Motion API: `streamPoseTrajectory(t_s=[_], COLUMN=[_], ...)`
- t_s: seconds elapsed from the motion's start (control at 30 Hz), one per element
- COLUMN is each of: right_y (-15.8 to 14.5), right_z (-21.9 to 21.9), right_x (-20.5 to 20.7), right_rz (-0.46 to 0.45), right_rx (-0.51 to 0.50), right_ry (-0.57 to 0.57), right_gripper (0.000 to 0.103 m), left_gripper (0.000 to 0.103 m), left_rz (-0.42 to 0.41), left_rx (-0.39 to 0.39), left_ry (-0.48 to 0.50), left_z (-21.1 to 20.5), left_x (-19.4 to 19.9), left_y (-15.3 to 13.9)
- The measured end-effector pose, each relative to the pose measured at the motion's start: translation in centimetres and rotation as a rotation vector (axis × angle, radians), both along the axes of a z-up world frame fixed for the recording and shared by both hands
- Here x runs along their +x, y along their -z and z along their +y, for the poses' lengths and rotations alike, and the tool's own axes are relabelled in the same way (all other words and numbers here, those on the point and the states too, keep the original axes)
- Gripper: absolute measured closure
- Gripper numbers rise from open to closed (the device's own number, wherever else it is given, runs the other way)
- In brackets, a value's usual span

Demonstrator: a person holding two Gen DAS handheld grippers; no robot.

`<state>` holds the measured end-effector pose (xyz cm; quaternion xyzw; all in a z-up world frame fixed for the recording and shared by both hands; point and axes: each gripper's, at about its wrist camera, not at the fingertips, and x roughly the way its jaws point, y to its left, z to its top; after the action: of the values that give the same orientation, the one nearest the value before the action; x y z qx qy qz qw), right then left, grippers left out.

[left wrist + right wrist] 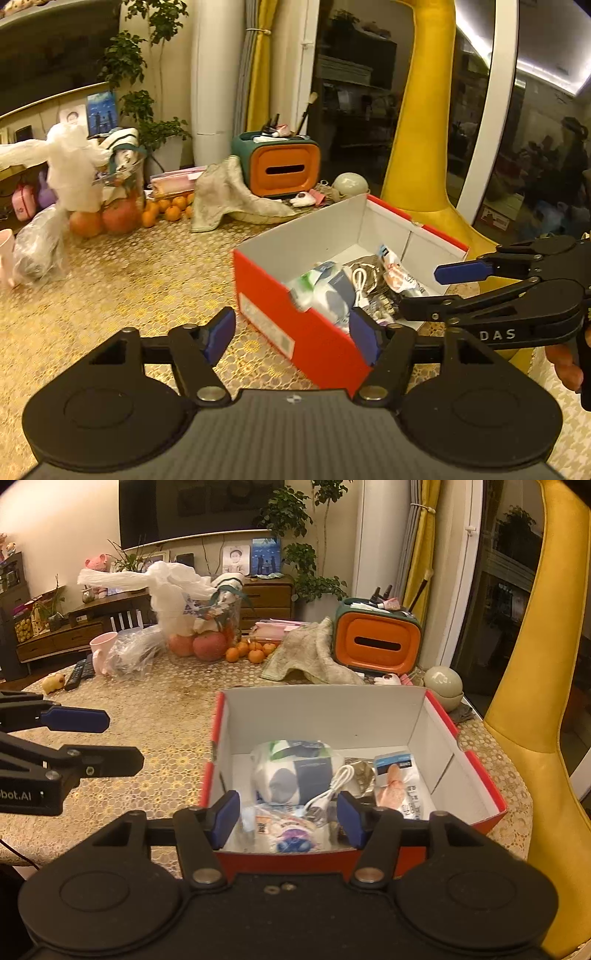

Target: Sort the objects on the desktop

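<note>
Right under my right hand-held gripper (288,818) sits the red box (480,775), and both blue pads are spread wide with nothing between them — released, hovering at the box's near wall. Inside I can see a white-and-blue packet (291,775), a coiled white cable (332,788), a pouch with a pink print (397,786) and a snack bag with a blue cartoon figure (291,836) against the near wall, all lying loose on the box floor. My left hand-held gripper (291,334) is likewise released, jaws apart and empty, held just off the box's near corner above the tabletop (129,288).

So I'd say a good share of the sorting is done: the small items are in the box, and the tabletop between me and the box is bare patterned cloth. What's left, as I judge it, lies along the far edge: the orange tissue holder (376,642), the crumpled towel (314,657), the small oranges (251,651), the pink cup (101,646) and the remote (77,674) toward the far left. Whether those count as things to sort I can't tell.
</note>
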<state>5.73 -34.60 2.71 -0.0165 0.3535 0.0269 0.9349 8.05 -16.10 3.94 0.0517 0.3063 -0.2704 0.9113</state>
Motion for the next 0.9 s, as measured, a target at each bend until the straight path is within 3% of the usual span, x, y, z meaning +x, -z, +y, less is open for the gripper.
streamPoseTrajectory(t_s=[0.3, 0.4, 0.43, 0.9], right_y=[-0.6, -0.6, -0.5, 0.2], right_z=[1.2, 1.3, 1.3, 0.9], right_x=[-2.4, -3.3, -3.6, -6.3], right_rz=[-0.053, -0.063, -0.065, -0.08], right_rx=[0.007, 0.01, 0.012, 0.007], right_ry=[0.009, 0.012, 0.016, 0.063], right_gripper=[0.032, 0.028, 0.02, 0.015], left_gripper=[0.018, 0.002, 0.0, 0.0], left_rz=[0.005, 0.015, 0.013, 0.05], left_rx=[-0.013, -0.009, -0.005, -0.021], left_ry=[-0.017, -0.018, -0.02, 0.034], left_z=[1.7, 1.8, 1.9, 1.5], left_x=[-1.6, -2.0, -2.1, -3.2], left_y=[0.2, 0.4, 0.5, 1.5])
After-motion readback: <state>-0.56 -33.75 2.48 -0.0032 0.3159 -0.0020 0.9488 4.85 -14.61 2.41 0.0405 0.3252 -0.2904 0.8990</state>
